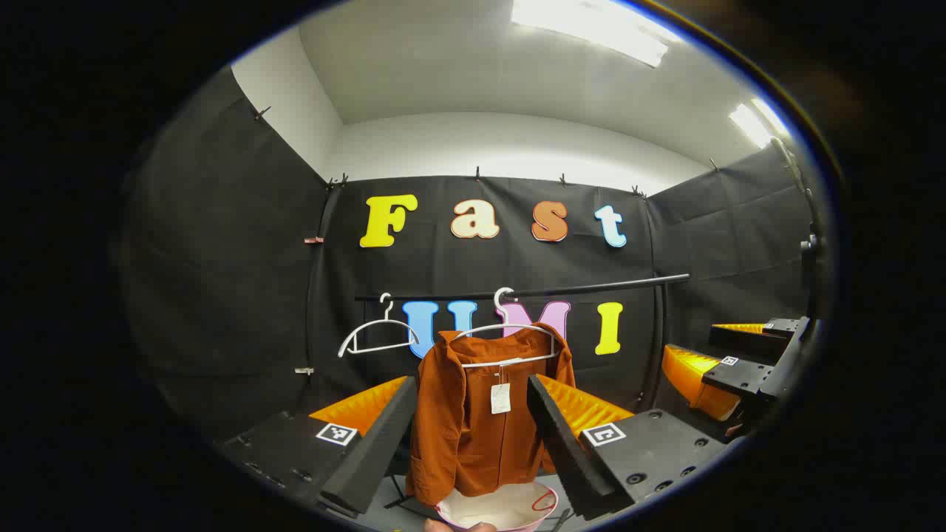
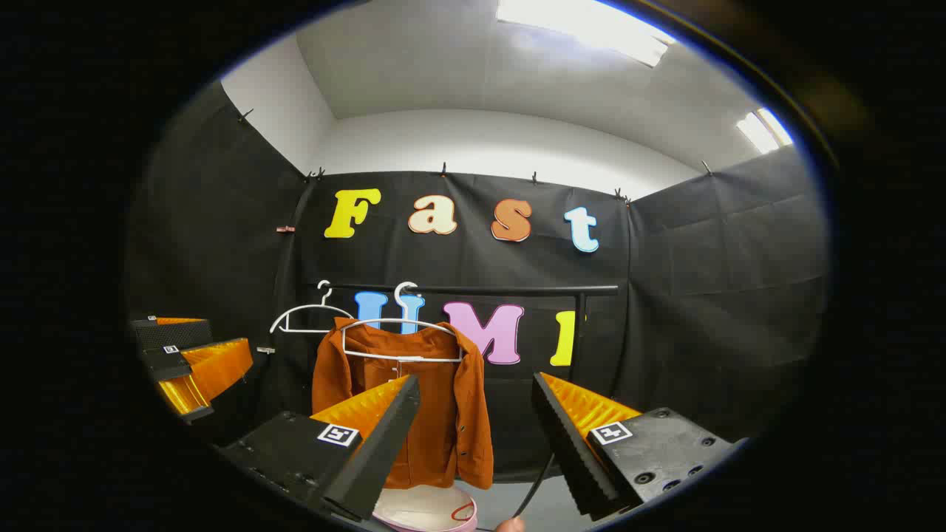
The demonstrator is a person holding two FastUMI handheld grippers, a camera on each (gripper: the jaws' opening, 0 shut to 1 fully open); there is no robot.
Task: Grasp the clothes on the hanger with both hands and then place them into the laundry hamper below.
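rust-orange jacket (image 1: 473,421) hangs on a white hanger (image 1: 510,336) above the hamper (image 1: 502,510); left gripper (image 1: 469,436) and right gripper (image 2: 473,436) spread wide, empty.

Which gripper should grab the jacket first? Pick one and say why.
Left. The left gripper is open with the orange jacket centred between its fingers; the right gripper, also open, has it off to one side.

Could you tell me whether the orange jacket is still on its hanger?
Yes: the orange jacket hangs from a white hanger on the rail.
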